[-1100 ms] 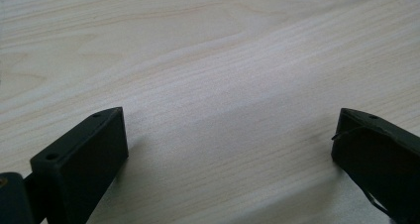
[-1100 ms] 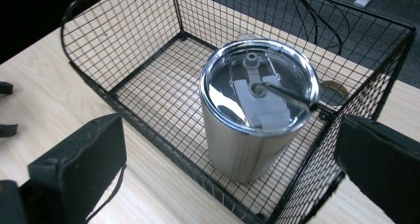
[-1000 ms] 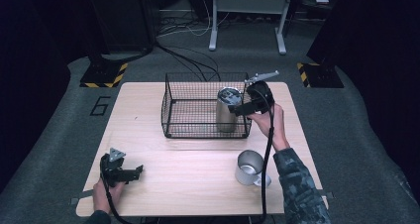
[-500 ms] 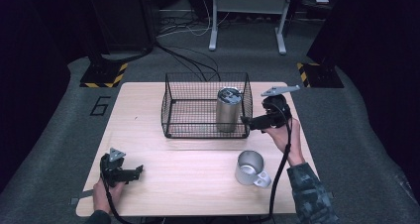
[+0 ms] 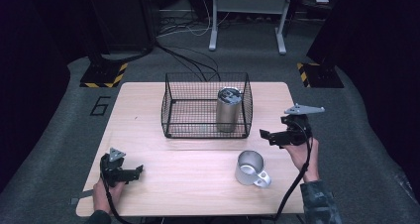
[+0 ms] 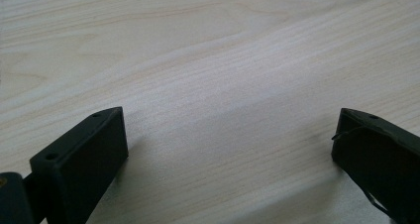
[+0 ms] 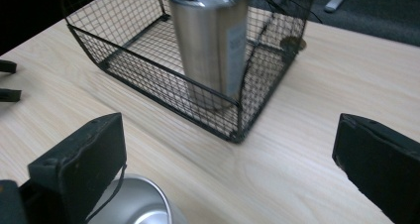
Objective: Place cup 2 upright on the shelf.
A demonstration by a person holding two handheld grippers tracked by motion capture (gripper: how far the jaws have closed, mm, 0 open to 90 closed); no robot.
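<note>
A tall steel tumbler (image 5: 228,109) (image 7: 213,40) stands upright in the right end of a black wire basket (image 5: 188,130) (image 7: 143,87) on the wooden table (image 5: 198,154). A steel mug (image 5: 250,168) (image 7: 133,206) sits on the table in front of the basket. My right gripper (image 5: 265,135) (image 7: 228,159) hovers open to the right of the basket, above and right of the mug, with nothing between its jaws. Near the table's front left corner my left gripper (image 5: 138,170) (image 6: 228,149) rests open over bare wood.
Dark floor surrounds the table, with cables (image 5: 188,55) and a metal stand (image 5: 247,21) behind it. Striped black-and-yellow bases (image 5: 104,75) sit at the far left and far right. Bare tabletop lies between the two grippers.
My right gripper has let go of the tumbler, which now stands in the basket, and has drawn back to the right and toward the person, with its jaws wide. The left gripper has stayed put.
</note>
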